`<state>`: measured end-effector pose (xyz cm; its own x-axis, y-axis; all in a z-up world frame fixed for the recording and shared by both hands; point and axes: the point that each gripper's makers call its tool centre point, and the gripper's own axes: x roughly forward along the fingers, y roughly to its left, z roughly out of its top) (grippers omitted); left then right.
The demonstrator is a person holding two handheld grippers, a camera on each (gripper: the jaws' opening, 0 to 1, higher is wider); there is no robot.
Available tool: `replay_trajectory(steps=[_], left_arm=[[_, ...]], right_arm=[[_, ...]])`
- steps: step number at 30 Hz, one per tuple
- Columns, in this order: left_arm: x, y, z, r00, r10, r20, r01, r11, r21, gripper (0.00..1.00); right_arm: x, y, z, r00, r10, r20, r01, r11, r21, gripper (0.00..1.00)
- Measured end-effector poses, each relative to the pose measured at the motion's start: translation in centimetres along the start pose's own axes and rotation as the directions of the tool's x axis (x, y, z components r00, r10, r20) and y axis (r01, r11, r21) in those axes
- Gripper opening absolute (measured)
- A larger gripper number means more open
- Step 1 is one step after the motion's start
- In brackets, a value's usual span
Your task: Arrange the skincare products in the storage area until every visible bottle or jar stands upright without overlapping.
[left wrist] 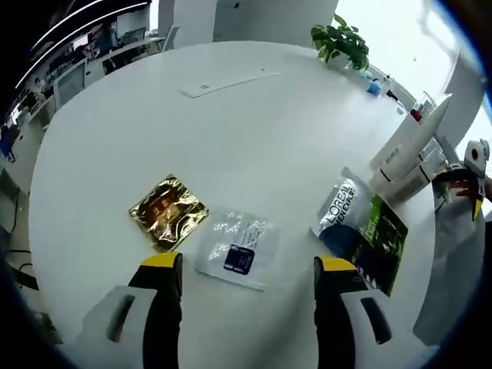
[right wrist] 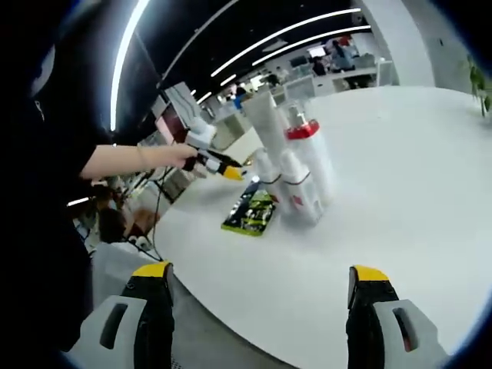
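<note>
A: White bottles (right wrist: 296,165) stand bunched upright near the round table's (right wrist: 400,192) edge, one with a red collar (right wrist: 301,131), touching or nearly so. From the left gripper view the same cluster (left wrist: 407,154) sits far right, by the rim.

B: Why bunched there?

A: My guess is it's the storage spot. Upright and side by side, none lying over another that I can see. The flat stuff isn't sorted: green-black sachet (right wrist: 252,209) lies just beside the bottles at the table edge, its L'Oreal end (left wrist: 342,206) pointing at them.

B: Other flats?

A: Gold foil packet (left wrist: 169,211) and clear sachet (left wrist: 234,247) lie flat in front of the left gripper (left wrist: 246,278), near each other, edges apart.

B: Grippers?

A: Left: jaws spread wide, holding nothing, above the table over the clear sachet. Right gripper (right wrist: 257,286): jaws also apart, empty, off the table edge, facing the bottles. In the right gripper view the left gripper (right wrist: 217,163) shows in the person's hand (right wrist: 183,156) beyond the bottles.

B: Room?

A: Plenty mid-table; wide bare white toward the plant (left wrist: 342,40). Tight at the bottles: rim close, so a knock could tip one off.
</note>
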<state>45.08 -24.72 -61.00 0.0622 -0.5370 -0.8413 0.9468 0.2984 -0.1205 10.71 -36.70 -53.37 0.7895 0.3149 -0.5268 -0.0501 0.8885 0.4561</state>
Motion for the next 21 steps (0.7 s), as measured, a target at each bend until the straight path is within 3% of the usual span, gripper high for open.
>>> replay_trajectory(steps=[11,16,18,21], left_arm=[[0.7,-0.6,0.4,0.999,-0.008,-0.051,0.012,0.997,0.080,0.53],[0.6,0.2,0.2,0.995,0.041,-0.091,-0.025,0.984,0.176,0.47],[0.8,-0.6,0.6,0.996,0.033,-0.083,-0.019,0.987,0.162,0.46],[0.9,-0.4,0.6,0.997,0.028,-0.078,-0.014,0.986,0.167,0.44]], right_arm=[[0.0,-0.2,0.0,1.000,-0.009,0.000,0.009,1.000,0.006,0.98],[0.0,-0.2,-0.1,1.000,-0.011,-0.003,0.011,1.000,0.007,0.98],[0.0,-0.2,-0.1,1.000,-0.011,-0.003,0.011,1.000,0.009,0.98],[0.1,-0.2,-0.1,1.000,-0.010,-0.008,0.010,1.000,0.008,0.98]])
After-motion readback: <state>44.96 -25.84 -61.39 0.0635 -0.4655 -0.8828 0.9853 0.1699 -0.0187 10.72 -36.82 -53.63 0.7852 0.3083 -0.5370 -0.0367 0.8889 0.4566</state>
